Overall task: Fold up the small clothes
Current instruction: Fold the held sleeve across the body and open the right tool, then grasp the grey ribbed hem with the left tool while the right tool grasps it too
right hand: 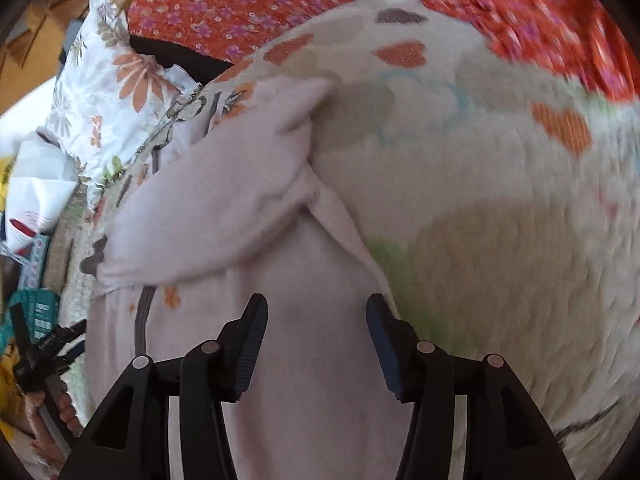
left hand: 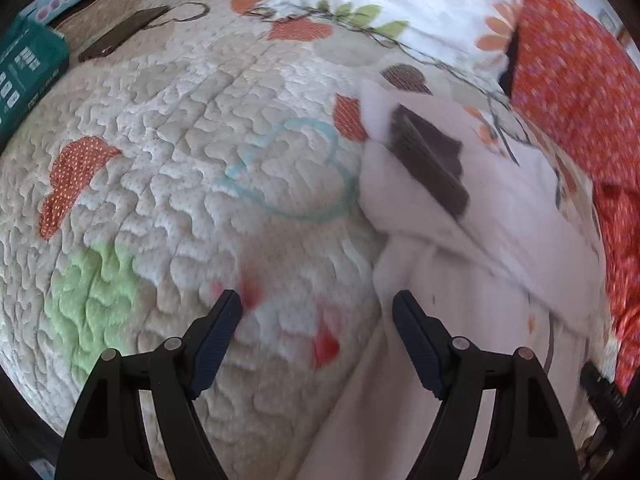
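A pale pink small garment point(left hand: 460, 248) lies on the quilted bedspread point(left hand: 180, 140), partly folded over itself, with a dark grey patch point(left hand: 430, 160) showing near its top. My left gripper point(left hand: 318, 312) hangs open over the garment's left edge, its left finger above bare quilt and its right finger above the pink cloth. In the right wrist view the garment point(right hand: 224, 208) fills the middle, a folded flap lying across it. My right gripper point(right hand: 316, 316) stands open just above the cloth, with nothing pinched between its pads. The left gripper point(right hand: 48, 356) and a hand point(right hand: 60, 408) show at the lower left.
A teal box point(left hand: 28, 68) and a dark flat object point(left hand: 120, 34) lie at the quilt's far left. A floral pillow point(left hand: 400, 0) and red flowered cloth point(left hand: 580, 100) border the far side. The quilt point(right hand: 500, 220) stretches out to the garment's right.
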